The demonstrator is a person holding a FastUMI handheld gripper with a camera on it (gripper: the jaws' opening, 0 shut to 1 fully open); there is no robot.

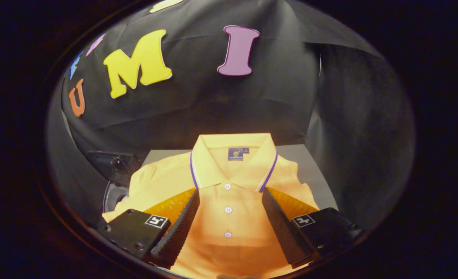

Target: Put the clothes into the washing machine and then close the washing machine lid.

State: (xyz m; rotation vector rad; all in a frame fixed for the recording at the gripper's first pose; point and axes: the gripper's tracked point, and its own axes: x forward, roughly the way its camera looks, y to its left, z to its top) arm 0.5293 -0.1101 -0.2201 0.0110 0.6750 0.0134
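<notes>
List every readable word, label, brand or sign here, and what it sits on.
Neck label of the yellow polo shirt: a small patch inside the collar, too small and blurred to read.
Square markers on the open gripper: patterns, not text.
Nothing else on the shirt or grey table carries text.

My fingers (231,195) are spread wide apart, and the shirt (229,182) lies between them and under them. The shirt rests on a table (314,174). Its collar (233,155) is at the far end, beyond my fingers. Left of the shirt sits the washing machine (112,182).
</notes>
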